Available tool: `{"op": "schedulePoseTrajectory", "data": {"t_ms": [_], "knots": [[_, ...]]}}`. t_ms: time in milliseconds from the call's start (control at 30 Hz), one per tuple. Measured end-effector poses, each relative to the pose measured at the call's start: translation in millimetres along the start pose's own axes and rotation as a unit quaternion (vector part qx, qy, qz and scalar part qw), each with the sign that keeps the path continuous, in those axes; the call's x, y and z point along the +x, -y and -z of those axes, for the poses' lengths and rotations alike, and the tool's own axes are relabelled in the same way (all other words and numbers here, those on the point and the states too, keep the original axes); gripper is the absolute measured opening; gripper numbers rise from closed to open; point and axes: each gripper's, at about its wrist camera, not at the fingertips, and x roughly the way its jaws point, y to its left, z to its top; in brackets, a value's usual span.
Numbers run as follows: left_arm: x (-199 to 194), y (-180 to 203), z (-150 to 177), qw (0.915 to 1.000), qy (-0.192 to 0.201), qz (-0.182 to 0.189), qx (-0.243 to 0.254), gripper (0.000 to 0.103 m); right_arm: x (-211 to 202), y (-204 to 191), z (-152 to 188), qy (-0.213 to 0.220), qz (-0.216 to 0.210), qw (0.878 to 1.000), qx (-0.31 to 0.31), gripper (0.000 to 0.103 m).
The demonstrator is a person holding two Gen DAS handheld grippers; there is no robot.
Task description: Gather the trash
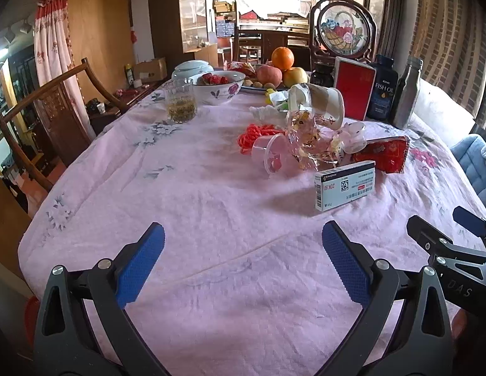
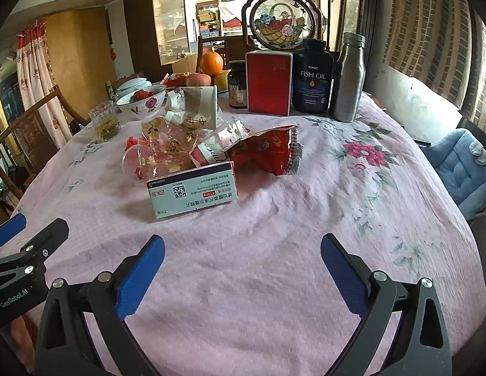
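Beyond both grippers, left gripper [image 1: 243, 244] and right gripper [image 2: 243, 255], fingers spread wide and empty, trash clusters mid-counter: medicine box [image 2: 193, 189], red wrapper [image 2: 269, 152], clear packaging [image 2: 163, 153]. A careless reach could topple the tipped cup [image 2: 200, 105].

The left gripper [image 1: 243, 250] has black arms with silver screws. Its pads [image 1: 139, 266] are textured blue. The right gripper [image 2: 243, 260] looks identical.
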Motion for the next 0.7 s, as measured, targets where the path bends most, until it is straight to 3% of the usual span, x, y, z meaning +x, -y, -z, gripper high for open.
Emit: {"op": "schedulePoseTrajectory", "data": {"t_ms": [700], "knots": [[-2.1,2.8,0.7,1.0000,-0.002,0.003,0.000,0.097,0.1,-2.3,-0.2,-0.003,-0.009,1.000,-0.004,0.098]]}}
